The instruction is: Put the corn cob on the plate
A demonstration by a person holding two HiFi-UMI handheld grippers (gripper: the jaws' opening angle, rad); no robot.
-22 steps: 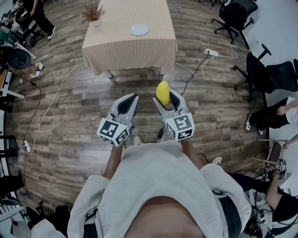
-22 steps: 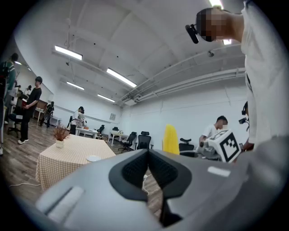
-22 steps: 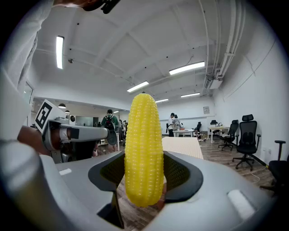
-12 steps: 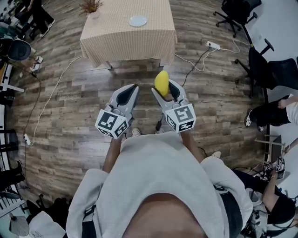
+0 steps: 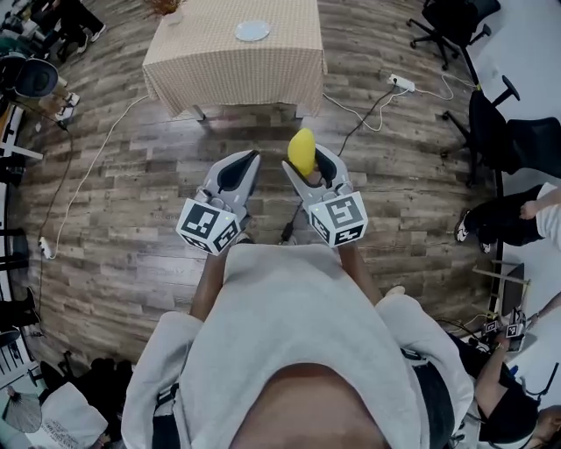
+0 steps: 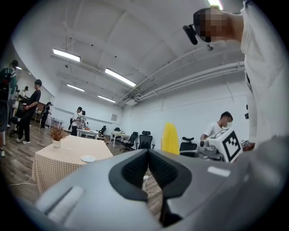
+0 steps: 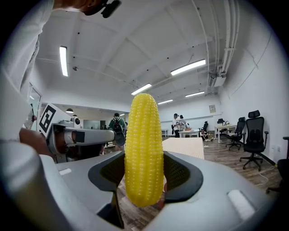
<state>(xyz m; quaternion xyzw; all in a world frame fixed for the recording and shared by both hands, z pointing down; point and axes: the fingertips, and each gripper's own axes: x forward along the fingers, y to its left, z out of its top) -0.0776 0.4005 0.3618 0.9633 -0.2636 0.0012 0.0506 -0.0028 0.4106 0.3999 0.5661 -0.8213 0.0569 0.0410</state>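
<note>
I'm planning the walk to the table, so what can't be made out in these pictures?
- The plate: head view, too small to tell whether it is bare.
- Same plate: the right gripper view does not show it; the corn cob blocks the middle.
- The cob's lower end: head view, hidden by the right gripper.
- The plant: head view, cut by the top edge.

The yellow corn cob (image 7: 143, 151) shows bumpy, faintly glossy kernels, the right claw (image 7: 144, 173) and left claw (image 6: 148, 169) are smooth matt grey plastic with ribbed black pads (image 7: 178, 173), the plank floor (image 5: 131, 219) is grainy brown wood, and checked beige cloth drapes the surface (image 5: 237, 66) under a smooth white plate (image 5: 252, 31).
</note>
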